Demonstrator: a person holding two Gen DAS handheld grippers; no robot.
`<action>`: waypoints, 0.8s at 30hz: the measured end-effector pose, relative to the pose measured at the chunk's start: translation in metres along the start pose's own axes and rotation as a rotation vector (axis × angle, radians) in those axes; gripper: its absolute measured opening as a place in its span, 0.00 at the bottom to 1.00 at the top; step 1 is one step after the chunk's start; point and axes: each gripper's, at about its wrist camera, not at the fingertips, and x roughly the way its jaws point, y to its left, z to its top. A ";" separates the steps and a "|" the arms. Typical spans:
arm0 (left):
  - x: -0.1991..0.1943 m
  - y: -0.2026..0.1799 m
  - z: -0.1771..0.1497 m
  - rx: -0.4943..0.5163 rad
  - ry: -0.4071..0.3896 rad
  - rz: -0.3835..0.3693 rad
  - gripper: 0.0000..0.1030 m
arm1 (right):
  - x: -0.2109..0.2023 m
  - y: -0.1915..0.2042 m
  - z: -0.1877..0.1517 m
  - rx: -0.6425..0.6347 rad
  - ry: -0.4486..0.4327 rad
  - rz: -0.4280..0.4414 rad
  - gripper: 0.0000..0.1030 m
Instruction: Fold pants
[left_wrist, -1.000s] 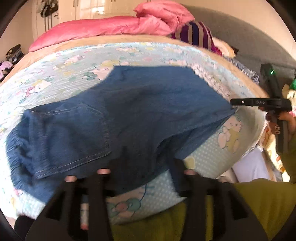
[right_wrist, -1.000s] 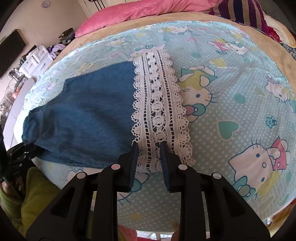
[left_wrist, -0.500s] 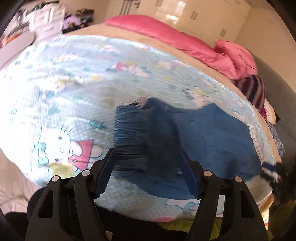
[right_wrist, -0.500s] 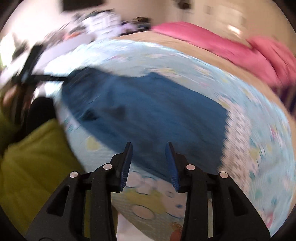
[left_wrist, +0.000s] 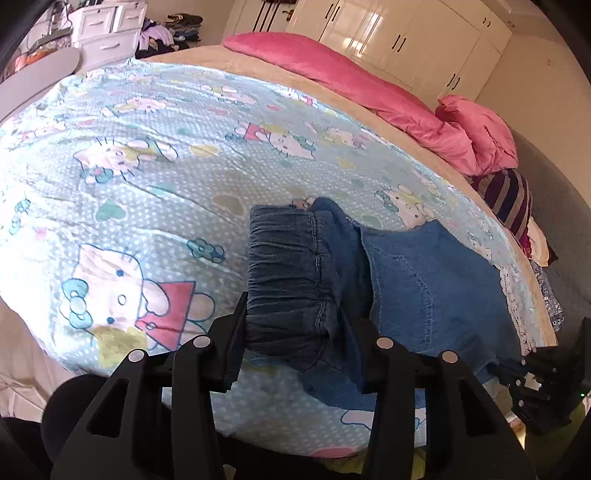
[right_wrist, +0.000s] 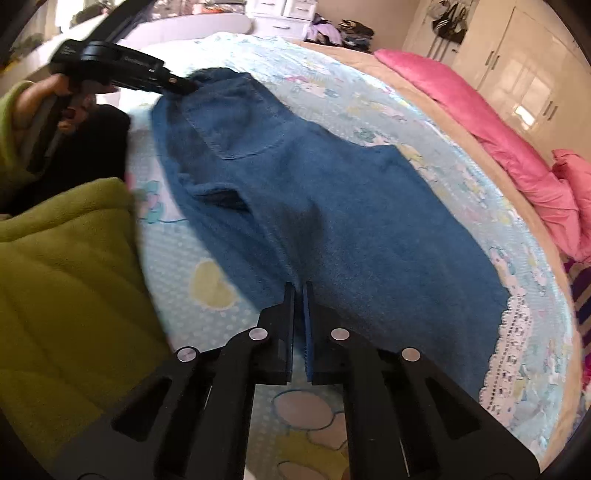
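Note:
Blue denim pants (right_wrist: 332, 206) lie flat on a Hello Kitty bedsheet (left_wrist: 147, 177), with white lace hems (right_wrist: 517, 350) at the right. In the left wrist view the gathered elastic waistband (left_wrist: 288, 277) sits between the jaws of my left gripper (left_wrist: 299, 325), which stands wide open around it. In the right wrist view the left gripper (right_wrist: 181, 84) touches the waistband end. My right gripper (right_wrist: 299, 295) is shut at the near edge of the pants at the crotch; whether cloth is pinched I cannot tell.
Pink bedding (left_wrist: 369, 85) and a striped pillow (left_wrist: 509, 199) lie at the far side of the bed. White drawers (left_wrist: 107, 26) and cupboards (left_wrist: 406, 33) stand beyond. My green-clothed body (right_wrist: 66, 277) is at the near edge.
Both grippers swung round to the waistband end and the crotch edge. The right gripper has closed. The left gripper has come up against the waistband, still open.

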 end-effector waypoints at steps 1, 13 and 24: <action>-0.002 0.001 0.001 -0.001 -0.006 0.000 0.42 | -0.002 0.003 -0.002 -0.016 -0.002 0.012 0.00; -0.011 0.016 0.003 -0.040 -0.019 -0.021 0.44 | -0.016 -0.010 -0.014 0.051 -0.007 0.110 0.20; -0.027 -0.074 -0.006 0.240 -0.036 -0.049 0.68 | -0.023 -0.084 -0.035 0.351 -0.010 -0.005 0.34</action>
